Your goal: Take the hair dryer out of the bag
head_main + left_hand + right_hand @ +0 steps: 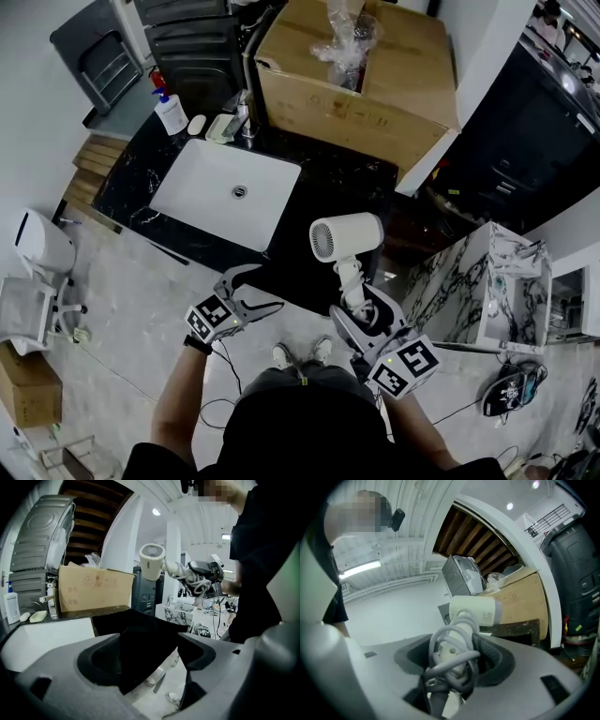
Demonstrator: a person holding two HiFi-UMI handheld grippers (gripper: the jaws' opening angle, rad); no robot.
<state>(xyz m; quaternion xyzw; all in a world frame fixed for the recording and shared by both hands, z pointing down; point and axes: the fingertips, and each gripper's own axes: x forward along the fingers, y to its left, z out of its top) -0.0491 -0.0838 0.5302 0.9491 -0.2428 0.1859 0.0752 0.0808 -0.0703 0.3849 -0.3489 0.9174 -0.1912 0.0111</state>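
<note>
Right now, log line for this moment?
left gripper: open, black bag between jaws | right gripper: shut on hair dryer | hair dryer: out of bag

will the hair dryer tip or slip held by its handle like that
The hair dryer likely feels top-heavy: its bulky head sits well above the right tool gripping the handle. The cord coiled round that handle probably adds friction, though the smooth plastic might twist.
</note>
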